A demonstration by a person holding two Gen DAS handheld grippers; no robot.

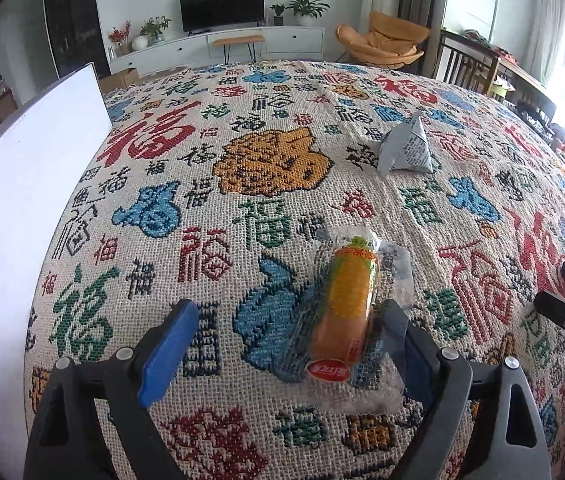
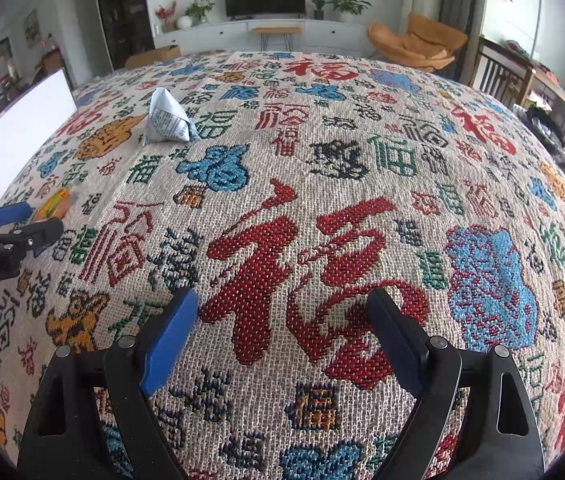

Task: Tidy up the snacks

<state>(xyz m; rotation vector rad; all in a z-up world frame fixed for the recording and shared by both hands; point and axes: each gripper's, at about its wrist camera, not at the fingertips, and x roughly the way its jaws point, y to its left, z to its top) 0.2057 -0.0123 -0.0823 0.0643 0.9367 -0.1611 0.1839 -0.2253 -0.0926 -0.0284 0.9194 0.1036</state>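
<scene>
The left gripper stands wide over an orange-yellow sausage in clear wrap, lying on the cloth against its right finger. Beyond the sausage sits a grey pyramid packet. The right gripper is wide, empty.

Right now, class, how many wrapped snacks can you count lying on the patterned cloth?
2. The orange snack lies between the left gripper's open fingers, beside the right one. The pyramid-shaped grey packet sits farther back. Others may lie outside both views.
</scene>
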